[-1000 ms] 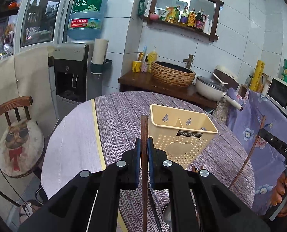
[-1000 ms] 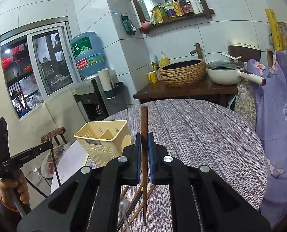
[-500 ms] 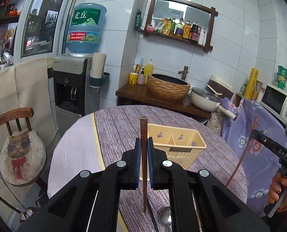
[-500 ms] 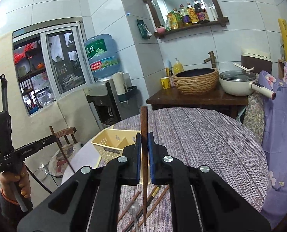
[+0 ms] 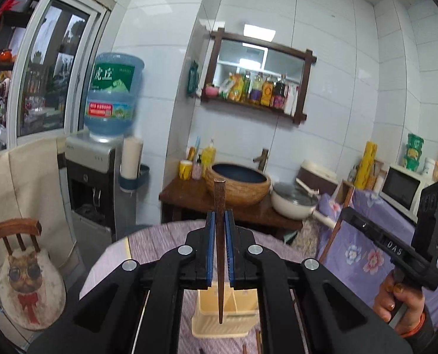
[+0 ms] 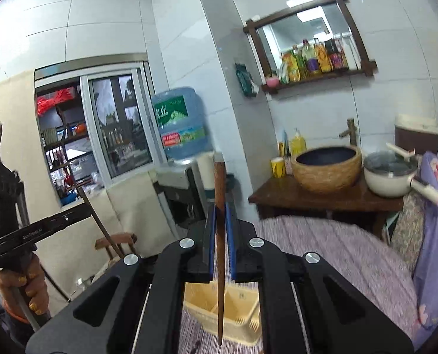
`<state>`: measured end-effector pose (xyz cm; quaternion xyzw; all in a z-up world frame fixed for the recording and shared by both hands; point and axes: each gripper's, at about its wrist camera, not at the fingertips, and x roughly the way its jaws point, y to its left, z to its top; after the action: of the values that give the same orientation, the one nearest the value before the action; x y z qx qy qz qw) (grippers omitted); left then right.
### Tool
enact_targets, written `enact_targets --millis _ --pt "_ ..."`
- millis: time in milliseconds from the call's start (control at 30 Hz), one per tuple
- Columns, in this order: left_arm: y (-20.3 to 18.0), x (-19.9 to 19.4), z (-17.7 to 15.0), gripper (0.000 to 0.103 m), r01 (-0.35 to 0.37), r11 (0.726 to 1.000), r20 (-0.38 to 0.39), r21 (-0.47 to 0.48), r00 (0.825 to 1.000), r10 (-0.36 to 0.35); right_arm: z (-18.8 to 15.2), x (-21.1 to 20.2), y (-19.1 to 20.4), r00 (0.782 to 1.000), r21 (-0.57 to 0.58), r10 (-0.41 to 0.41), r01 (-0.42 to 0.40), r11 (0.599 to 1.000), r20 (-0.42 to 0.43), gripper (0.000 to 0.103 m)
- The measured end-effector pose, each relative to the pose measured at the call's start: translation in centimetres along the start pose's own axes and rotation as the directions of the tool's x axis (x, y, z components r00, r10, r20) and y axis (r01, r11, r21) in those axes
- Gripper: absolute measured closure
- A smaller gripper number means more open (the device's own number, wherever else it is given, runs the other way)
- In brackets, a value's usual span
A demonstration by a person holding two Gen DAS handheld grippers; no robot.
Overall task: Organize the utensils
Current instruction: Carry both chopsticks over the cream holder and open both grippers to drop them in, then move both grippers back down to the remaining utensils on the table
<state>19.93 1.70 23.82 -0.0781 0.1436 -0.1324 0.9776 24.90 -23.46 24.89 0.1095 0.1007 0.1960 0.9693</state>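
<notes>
Grippers have risen since a second ago: left gripper (image 5: 219,230) and right gripper (image 6: 220,224) each stay clamped on one upright chopstick (image 5: 220,236), now high above the cream holder (image 6: 236,309) on the table (image 6: 351,253). Judgement: insertion comes next.

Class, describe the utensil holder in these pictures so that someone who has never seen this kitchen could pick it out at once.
Start at the round table with the purple striped cloth, which stands in front of the dark wooden counter. On it stands the utensil holder, a pale yellow plastic basket with inner dividers and perforated sides. It is the only container on the table, below the dark chopsticks that the grippers hold.
</notes>
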Motion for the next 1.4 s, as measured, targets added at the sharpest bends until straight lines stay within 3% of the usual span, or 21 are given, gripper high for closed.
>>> enact_targets --millis 100,200,567,733,900,933,967,1000,1033,1067,1100,1267,1400 --pt "-0.4 1.5 0.9 0.095 -0.027 0.999 0.033 -0.016 0.999 0.028 0.5 1.2 0.5 0.999 -0.027 -0.028 0.030 0.999 0.039 0.095" --pt "-0.6 3.5 -0.1 0.095 -0.065 0.998 0.033 -0.019 0.997 0.066 -1.1 3.1 0.4 0.997 -0.032 -0.064 0.065 0.997 0.041 0.095" --pt "1.1 10.2 -8.3 0.095 -0.098 0.994 -0.179 -0.051 0.980 0.087 -8.6 7.2 -0.9 0.991 -0.016 -0.096 0.095 0.995 -0.091 0.095" --pt "1.3 11.1 -10.0 0.095 -0.107 0.993 -0.228 -0.045 0.969 0.094 -9.8 8.0 -1.6 0.987 -0.001 -0.104 0.104 0.995 -0.126 0.095" --pt "0.8 11.0 -10.6 0.095 -0.120 0.993 -0.219 0.001 0.969 0.117 -10.6 8.6 -2.2 0.983 0.007 -0.108 0.110 0.994 -0.145 0.095" --pt "0.8 11.0 -10.7 0.091 -0.114 0.993 -0.223 0.001 0.968 0.111 -10.8 8.6 -2.2 0.983 0.011 -0.106 0.109 0.994 -0.153 0.095" --pt "0.8 10.9 -10.8 0.081 -0.108 0.994 -0.225 -0.001 0.969 0.105 -10.9 8.6 -2.3 0.982 0.014 -0.104 0.107 0.994 -0.159 0.093" --pt "0.8 10.7 -10.8 0.073 -0.106 0.994 -0.222 -0.002 0.970 0.103 -11.0 8.6 -2.4 0.981 0.018 -0.103 0.108 0.994 -0.163 0.082" --pt "0.8 10.4 -10.8 0.060 -0.106 0.994 -0.215 -0.002 0.971 0.104 -11.1 8.3 -2.6 0.981 0.027 -0.102 0.108 0.994 -0.165 0.073" --pt "0.8 9.8 -10.8 0.051 -0.108 0.994 -0.199 -0.002 0.974 0.106 -11.2 8.0 -2.6 0.982 0.035 -0.100 0.107 0.994 -0.159 0.052" --pt "0.8 9.5 -10.9 0.050 -0.111 0.994 -0.188 -0.001 0.976 0.109 -11.2 7.7 -2.6 0.984 0.039 -0.101 0.108 0.993 -0.147 0.049" --pt "0.8 7.1 -11.7 0.028 -0.102 0.995 -0.175 -0.006 0.980 0.099 -12.0 5.2 -1.8 0.984 -0.012 -0.117 0.117 0.993 -0.134 0.049" --pt "1.4 4.7 -13.3 0.022 -0.124 0.992 -0.168 -0.004 0.978 0.121 -13.6 2.7 -1.5 0.978 -0.046 -0.128 0.122 0.991 -0.162 0.049"
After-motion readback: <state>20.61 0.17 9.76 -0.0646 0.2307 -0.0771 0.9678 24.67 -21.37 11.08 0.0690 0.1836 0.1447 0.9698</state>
